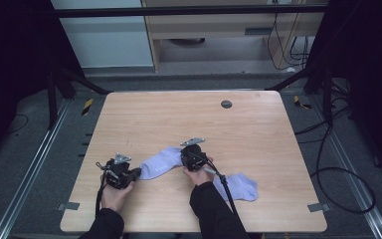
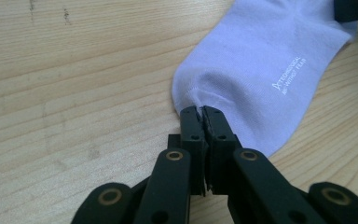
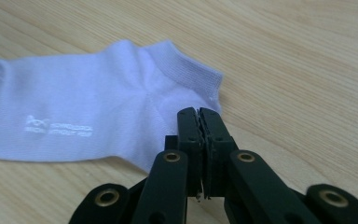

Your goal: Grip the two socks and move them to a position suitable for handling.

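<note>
Black jaws of your left gripper (image 2: pixel 200 114) stood nearest the lens in the left gripper view, pressed together on the rounded toe end of the pale lilac sock (image 2: pixel 256 70). A small pucker of fabric gathered right at the tips, so the cloth was pinched between them. White lettering ran across the sock toward two o'clock from the jaws.

Your right gripper (image 3: pixel 198 114) was likewise clamped together, its tips at the heel corner of that sock (image 3: pixel 98 116), just below the ribbed cuff. Whether cloth was truly caught there or merely touched is hard to say from that angle, though the tips seemed to bite the edge.

From the high view, your left gripper (image 1: pixel 129 175) sat at about seven o'clock on the wooden table (image 1: pixel 258 129), with the sock (image 1: pixel 160 163) stretched flat from it toward your right gripper (image 1: pixel 188 155) near the table's centre. A second sock (image 1: pixel 241 186) of the same colour lay at about five o'clock, just beside your right forearm, under the trailing cable. A small dark round cap (image 1: pixel 226 104) sat in the tabletop at twelve o'clock, well apart from everything else.
</note>
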Motion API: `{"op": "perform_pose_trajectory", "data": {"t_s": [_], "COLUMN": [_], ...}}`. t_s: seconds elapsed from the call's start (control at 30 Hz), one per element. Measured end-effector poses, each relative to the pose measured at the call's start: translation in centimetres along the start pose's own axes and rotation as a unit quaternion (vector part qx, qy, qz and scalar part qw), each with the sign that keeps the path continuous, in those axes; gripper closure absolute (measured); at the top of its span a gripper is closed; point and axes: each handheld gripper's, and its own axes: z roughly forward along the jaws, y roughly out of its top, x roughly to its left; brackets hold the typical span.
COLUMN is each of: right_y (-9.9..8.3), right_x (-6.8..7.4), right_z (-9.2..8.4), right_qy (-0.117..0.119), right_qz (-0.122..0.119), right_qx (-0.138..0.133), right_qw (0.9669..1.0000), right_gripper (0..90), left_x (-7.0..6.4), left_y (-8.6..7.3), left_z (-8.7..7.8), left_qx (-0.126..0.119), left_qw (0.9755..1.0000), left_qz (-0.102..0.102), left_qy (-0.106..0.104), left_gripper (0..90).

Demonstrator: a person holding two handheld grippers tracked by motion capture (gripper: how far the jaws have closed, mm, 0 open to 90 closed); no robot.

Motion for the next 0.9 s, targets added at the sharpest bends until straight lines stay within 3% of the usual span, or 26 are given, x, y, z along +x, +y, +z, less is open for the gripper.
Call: {"op": "perform_pose_trajectory", "data": {"t_s": [0.1, 0.2, 0.23, 0.4, 0.53, 0.63, 0.73, 0.9], "right_y": [-0.1, -0.4, -0.6, -1.9, -2.9, -3.4, -3.7, -3.6], "right_x": [0.5, 1.2, 1.5, 2.9, 3.6, 3.7, 3.5, 3.1], "right_z": [-0.9, -1.9, -2.3, -3.7, -3.9, -3.7, -3.7, -4.5], "right_qy": [0.019, 0.023, 0.027, 0.052, 0.055, 0.056, 0.055, 0.048], "right_qz": [0.004, -0.011, -0.012, -0.005, -0.014, -0.01, -0.006, -0.007], "right_qx": [-0.018, -0.03, -0.034, -0.034, -0.026, -0.016, -0.009, -0.021], "right_qw": [0.9997, 0.9992, 0.999, 0.998, 0.998, 0.9983, 0.9984, 0.9986], "right_gripper": [88.6, 88.5, 88.5, 88.3, 88.0, 87.3, 80.8, 75.4], "left_x": [0.2, 0.4, 0.4, 0.8, 0.8, 0.8, 0.9, 1.2], "left_y": [0.4, 0.6, 0.7, 0.7, 0.5, 0.5, 0.4, 0.4], "left_z": [-1.0, -1.8, -1.9, -1.6, -1.1, -0.9, -0.8, -1.4], "left_qx": [-0.025, -0.042, -0.042, -0.033, -0.016, -0.011, -0.011, -0.031], "left_qw": [0.9997, 0.9987, 0.9983, 0.9982, 0.9982, 0.9981, 0.9981, 0.998], "left_qz": [0.002, 0.007, 0.015, 0.015, 0.024, 0.027, 0.026, 0.012], "left_qy": [0.008, 0.027, 0.037, 0.048, 0.052, 0.054, 0.055, 0.053], "left_gripper": [87.6, 87.6, 87.6, 87.5, 87.4, 87.2, 85.5, 78.9]}}
